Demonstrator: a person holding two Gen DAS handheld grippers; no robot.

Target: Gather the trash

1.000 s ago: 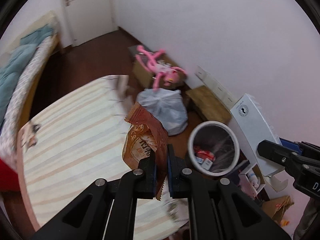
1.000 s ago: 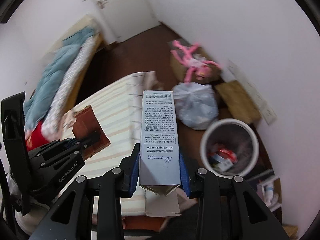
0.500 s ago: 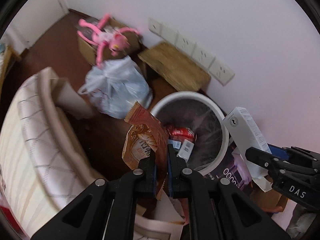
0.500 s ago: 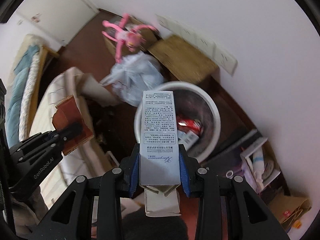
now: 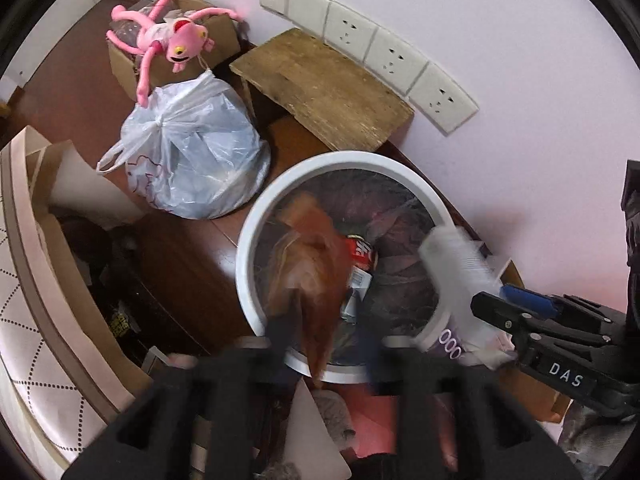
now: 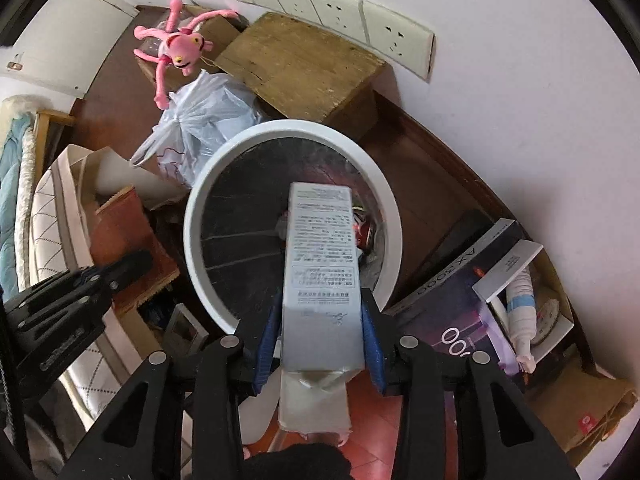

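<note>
A round white trash bin with a dark liner stands on the floor and holds a red can and other trash. My left gripper is over the bin's near rim with its jaws spread; the orange-brown snack wrapper is motion-blurred between them, over the bin. My right gripper is over the bin with its blue pads beside the grey-white carton; the jaws look slightly parted. The carton shows blurred in the left wrist view.
A tied clear plastic bag, a wooden stool and a cardboard box with a pink plush toy stand behind the bin by the wall. A purple box lies right of the bin. The table's edge is at left.
Both grippers moved from the table to above the bin. My left jaws have spread and the wrapper is now blurred and loose. My right pads have eased apart from the carton.
</note>
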